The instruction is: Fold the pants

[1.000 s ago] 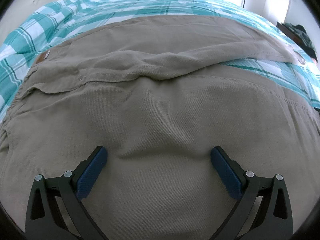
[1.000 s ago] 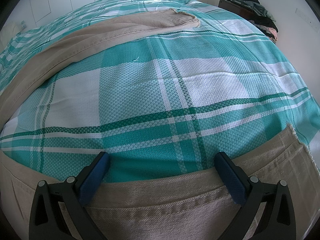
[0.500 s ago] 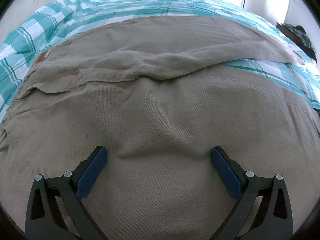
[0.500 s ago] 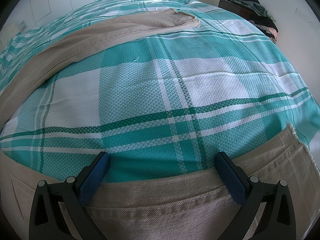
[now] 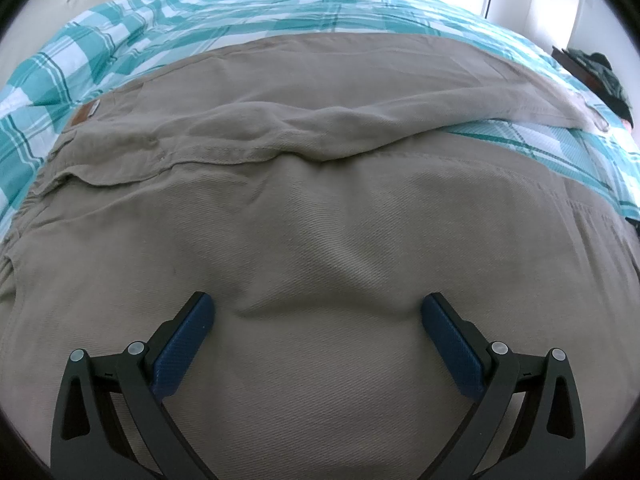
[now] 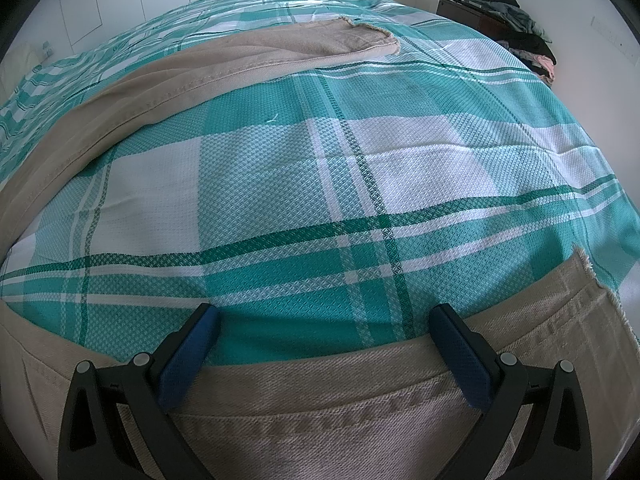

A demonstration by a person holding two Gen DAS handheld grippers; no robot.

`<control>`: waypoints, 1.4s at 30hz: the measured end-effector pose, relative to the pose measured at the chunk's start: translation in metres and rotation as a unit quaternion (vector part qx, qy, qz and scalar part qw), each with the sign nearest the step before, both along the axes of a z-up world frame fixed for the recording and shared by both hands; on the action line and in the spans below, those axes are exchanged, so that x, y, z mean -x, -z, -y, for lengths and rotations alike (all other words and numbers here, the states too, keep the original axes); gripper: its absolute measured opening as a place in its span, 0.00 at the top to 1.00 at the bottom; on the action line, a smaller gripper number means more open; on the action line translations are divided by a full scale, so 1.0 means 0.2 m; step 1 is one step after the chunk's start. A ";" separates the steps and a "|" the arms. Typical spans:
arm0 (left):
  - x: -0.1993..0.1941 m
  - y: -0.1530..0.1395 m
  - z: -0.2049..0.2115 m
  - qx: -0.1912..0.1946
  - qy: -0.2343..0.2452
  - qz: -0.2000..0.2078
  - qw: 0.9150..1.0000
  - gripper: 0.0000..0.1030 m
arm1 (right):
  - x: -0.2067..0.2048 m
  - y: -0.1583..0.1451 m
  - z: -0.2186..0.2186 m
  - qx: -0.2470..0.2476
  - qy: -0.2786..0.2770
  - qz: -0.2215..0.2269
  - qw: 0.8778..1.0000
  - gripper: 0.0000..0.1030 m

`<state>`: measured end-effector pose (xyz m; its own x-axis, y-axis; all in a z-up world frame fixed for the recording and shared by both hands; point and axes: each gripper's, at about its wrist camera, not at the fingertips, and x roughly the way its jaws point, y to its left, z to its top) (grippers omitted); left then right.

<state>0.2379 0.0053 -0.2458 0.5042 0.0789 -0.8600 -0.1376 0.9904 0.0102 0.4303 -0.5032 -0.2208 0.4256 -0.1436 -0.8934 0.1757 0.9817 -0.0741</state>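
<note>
Nothing has shifted: both grippers, left (image 5: 318,320) and right (image 6: 324,332), stay spread wide over the beige cotton pants (image 5: 320,208) on the teal plaid bedspread (image 6: 280,184); folding has not begun.

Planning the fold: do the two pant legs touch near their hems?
Apart. The right wrist view shows the checked bedspread bare between the far leg and near leg.

A teal-and-white plaid bedspread (image 6: 360,184) fills the frame; a heap of clothes (image 6: 520,32) sits upper right on a dark cabinet (image 6: 460,10).
</note>
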 end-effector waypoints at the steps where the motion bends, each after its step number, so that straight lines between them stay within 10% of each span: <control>1: 0.00 0.00 0.00 0.000 0.000 0.000 1.000 0.00 | 0.01 0.00 0.00 0.000 0.000 0.000 1.000 0.00; 42: 0.04 0.00 -0.02 0.013 0.004 0.018 1.000 0.00 | 0.01 0.00 0.00 0.000 0.000 0.000 1.000 0.00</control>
<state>0.2300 0.0102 -0.2455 0.5352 0.0529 -0.8430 -0.1299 0.9913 -0.0203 0.4284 -0.5035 -0.2207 0.4257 -0.1435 -0.8934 0.1755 0.9817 -0.0741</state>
